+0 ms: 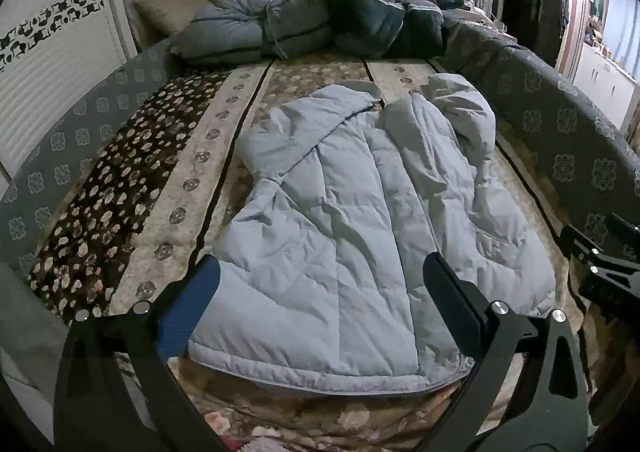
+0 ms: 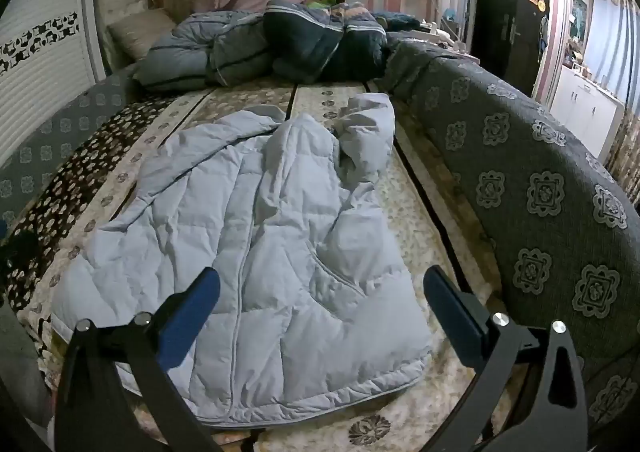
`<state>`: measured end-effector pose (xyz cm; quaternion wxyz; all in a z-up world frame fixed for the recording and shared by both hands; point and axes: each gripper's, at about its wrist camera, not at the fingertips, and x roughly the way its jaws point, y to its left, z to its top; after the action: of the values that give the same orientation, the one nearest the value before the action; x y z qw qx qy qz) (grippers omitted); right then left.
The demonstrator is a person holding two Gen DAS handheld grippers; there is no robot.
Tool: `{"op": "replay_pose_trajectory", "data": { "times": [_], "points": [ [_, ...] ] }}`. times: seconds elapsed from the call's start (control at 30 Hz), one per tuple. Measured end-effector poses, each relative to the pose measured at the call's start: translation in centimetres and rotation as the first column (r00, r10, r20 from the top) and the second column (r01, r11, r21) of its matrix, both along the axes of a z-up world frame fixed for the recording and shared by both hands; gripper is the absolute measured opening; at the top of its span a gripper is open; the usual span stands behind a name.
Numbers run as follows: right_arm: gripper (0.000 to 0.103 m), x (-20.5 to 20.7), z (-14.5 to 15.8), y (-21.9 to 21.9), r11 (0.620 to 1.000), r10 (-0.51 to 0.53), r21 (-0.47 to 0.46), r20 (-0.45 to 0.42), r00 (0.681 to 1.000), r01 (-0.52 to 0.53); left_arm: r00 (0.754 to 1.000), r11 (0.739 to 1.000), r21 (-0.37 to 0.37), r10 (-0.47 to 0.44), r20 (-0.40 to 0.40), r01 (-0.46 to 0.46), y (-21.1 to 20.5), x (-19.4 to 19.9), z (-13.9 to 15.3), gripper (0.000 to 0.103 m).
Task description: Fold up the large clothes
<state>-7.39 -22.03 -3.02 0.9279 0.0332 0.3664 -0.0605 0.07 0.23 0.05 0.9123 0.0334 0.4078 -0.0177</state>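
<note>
Lettering: none legible anywhere; the dark door (image 2: 516,8) far beyond the jacket carries small gold plaques, too small to read.

Left gripper (image 1: 320,292): tilted downward toward the bed, fingers spread to full width, nothing between the pads and nothing held. Its blue-faced finger (image 1: 188,308) sits over the jacket's near left edge, and the black finger (image 1: 452,292) sits over the jacket's lower right part. Whether either touches the fabric cannot be told.

Right gripper (image 2: 320,300): likewise angled downward, fingers spread wide, empty. Its blue-faced finger (image 2: 188,312) is over the jacket's lower middle; the other finger (image 2: 452,304) is past the jacket's right edge, over the bedspread. In the left wrist view, part of this tool shows at the picture's right edge, just off the jacket's right side.

Jacket (image 1: 352,220): pale grey-blue, quilted, lying flat and wrinkled on the patterned bedspread (image 1: 132,204), hem nearest the grippers, hood (image 2: 368,128) crumpled at the far end. One front panel is lying over the body toward the collar.

Beyond the jacket's hood end: heaped blue-grey and dark quilts (image 2: 256,48). To the jacket's right: a dark grey patterned padded rail (image 2: 540,188). To its far left: a white ribbed cabinet front (image 1: 52,72).
</note>
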Motion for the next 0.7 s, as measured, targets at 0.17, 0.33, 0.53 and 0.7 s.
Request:
{"op": "replay_pose_trajectory", "data": {
  "times": [0.17,0.33,0.53,0.7],
  "points": [
    [0.101,0.0,0.0,0.2,1.000,-0.004,-0.012,0.011,1.000,0.004,1.000,0.999,0.045,-0.004,0.022,0.003,-0.4,-0.5,0.2,0.100],
    [0.101,0.2,0.2,0.2,1.000,-0.004,-0.010,0.011,1.000,0.004,1.000,0.999,0.044,0.014,0.002,-0.014,-0.9,-0.9,-0.8,0.100],
    [0.101,0.2,0.1,0.2,1.000,0.003,-0.012,0.005,1.000,-0.003,0.999,0.999,0.020,0.031,-0.044,-0.030,0.2,-0.2,-1.0,0.100],
    [0.101,0.0,-0.2,0.7,1.000,0.004,-0.026,0.012,1.000,-0.004,0.999,0.999,0.010,0.033,-0.032,-0.033,0.2,-0.4,-0.9,0.100]
  ]
}}
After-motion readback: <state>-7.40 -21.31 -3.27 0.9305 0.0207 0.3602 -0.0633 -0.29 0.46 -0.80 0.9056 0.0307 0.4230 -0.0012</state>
